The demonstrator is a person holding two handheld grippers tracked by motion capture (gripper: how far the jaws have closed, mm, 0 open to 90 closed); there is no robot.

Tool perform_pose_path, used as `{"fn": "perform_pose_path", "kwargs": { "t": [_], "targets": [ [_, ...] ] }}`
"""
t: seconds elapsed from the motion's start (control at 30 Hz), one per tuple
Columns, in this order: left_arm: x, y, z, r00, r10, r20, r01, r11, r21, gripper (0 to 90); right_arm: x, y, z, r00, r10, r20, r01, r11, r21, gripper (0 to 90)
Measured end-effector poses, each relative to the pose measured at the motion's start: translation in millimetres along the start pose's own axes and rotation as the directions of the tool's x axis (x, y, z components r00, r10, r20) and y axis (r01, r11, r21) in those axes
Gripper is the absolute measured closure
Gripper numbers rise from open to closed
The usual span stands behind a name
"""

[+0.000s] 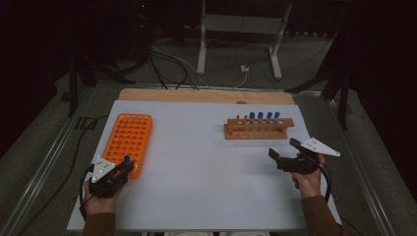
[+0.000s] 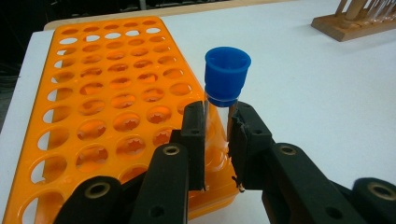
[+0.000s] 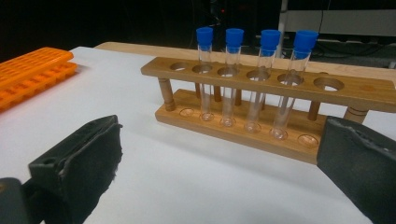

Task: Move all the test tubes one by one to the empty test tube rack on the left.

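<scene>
The left gripper [image 2: 217, 140] clamps a blue-capped tube [image 2: 223, 88] upright between its jaws, apparently over the orange rack [image 2: 93, 102] just ahead.

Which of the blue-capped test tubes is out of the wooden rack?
The test tube pinched in the left tool, over the orange rack. The other four stand in the wooden rack.

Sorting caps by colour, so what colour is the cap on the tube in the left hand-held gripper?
Blue cap, clearest in the left gripper view.
</scene>
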State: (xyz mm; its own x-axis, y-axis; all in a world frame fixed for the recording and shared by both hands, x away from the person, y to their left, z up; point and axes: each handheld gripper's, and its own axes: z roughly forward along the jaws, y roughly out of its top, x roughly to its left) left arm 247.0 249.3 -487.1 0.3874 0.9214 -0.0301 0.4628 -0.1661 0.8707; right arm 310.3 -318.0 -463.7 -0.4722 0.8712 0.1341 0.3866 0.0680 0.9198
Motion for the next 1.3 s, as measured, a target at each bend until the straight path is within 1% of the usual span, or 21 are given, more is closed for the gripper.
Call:
{"fn": "perform_pose_path", "kwargs": {
  "t": [0.07,0.13,0.23,0.4,0.43,0.47,0.53,0.6,0.63,0.73,0.83,1.07,1.3],
  "targets": [
    [-0.1,-0.8,0.6,1.0,-0.002,0.002,0.002,1.0,0.004,74.7,0.0,0.3,-0.2,1.0,-0.001,0.0,0.001,1.0,-0.001,0.0],
    [-0.7,-0.7,0.6,1.0,-0.002,0.004,0.002,1.0,-0.004,68.3,-0.3,0.4,-0.5,1.0,0.001,0.0,-0.001,1.0,-0.003,0.0],
    [-1.7,2.7,-2.9,1.0,-0.001,0.007,0.002,0.9991,-0.042,61.0,-1.1,0.7,-0.9,1.0,0.001,0.002,-0.001,1.0,-0.005,0.0],
    [-6.1,8.9,-9.6,1.0,-0.003,0.004,0.003,0.9948,-0.102,49.6,-2.2,2.1,-2.3,1.0,0.002,0.004,-0.002,1.0,-0.011,0.0],
    [-6.6,10.2,-10.4,0.9999,-0.009,0.01,0.01,0.9939,-0.11,46.6,-2.5,2.2,-2.4,1.0,0.004,0.004,-0.004,1.0,-0.012,0.0],
    [-7.2,11.5,-11.0,0.9999,-0.013,0.008,0.014,0.9931,-0.117,43.9,-3.1,2.5,-2.4,1.0,0.003,0.006,-0.003,1.0,-0.011,0.0],
    [-9.8,13.9,-12.0,0.9998,-0.02,-0.001,0.02,0.991,-0.132,35.6,-4.3,3.2,-2.6,0.9999,0.005,0.009,-0.005,1.0,-0.01,0.0],
    [-12.3,17.0,-12.7,0.9997,-0.023,-0.008,0.021,0.9899,-0.14,28.8,-5.5,4.0,-2.7,0.9999,0.006,0.014,-0.005,1.0,-0.011,0.0],
    [-13.5,18.4,-13.0,0.9996,-0.029,-0.005,0.028,0.9887,-0.147,25.7,-6.2,4.6,-2.8,0.9999,0.006,0.016,-0.006,1.0,-0.011,0.0],
    [-17.3,23.4,-12.2,0.9995,-0.03,-0.002,0.03,0.9886,-0.148,18.9,-8.3,6.3,-2.7,0.9996,0.005,0.026,-0.005,1.0,-0.008,0.0],
    [-21.4,27.4,-10.1,0.9995,-0.03,0.008,0.03,0.9875,-0.155,16.4,-10.0,8.2,-1.5,0.9992,0.002,0.04,-0.001,1.0,-0.002,0.0],
    [-31.2,35.4,-2.7,0.9992,-0.03,0.028,0.034,0.9873,-0.156,2.9,-12.9,14.8,3.4,0.9985,-0.009,0.053,0.008,1.0,0.013,0.0],
    [-41.1,40.5,4.0,0.9978,-0.024,0.062,0.034,0.9854,-0.167,1.7,-16.3,27.4,9.1,0.9975,-0.015,0.069,0.014,1.0,0.014,0.0]
  ]
}}
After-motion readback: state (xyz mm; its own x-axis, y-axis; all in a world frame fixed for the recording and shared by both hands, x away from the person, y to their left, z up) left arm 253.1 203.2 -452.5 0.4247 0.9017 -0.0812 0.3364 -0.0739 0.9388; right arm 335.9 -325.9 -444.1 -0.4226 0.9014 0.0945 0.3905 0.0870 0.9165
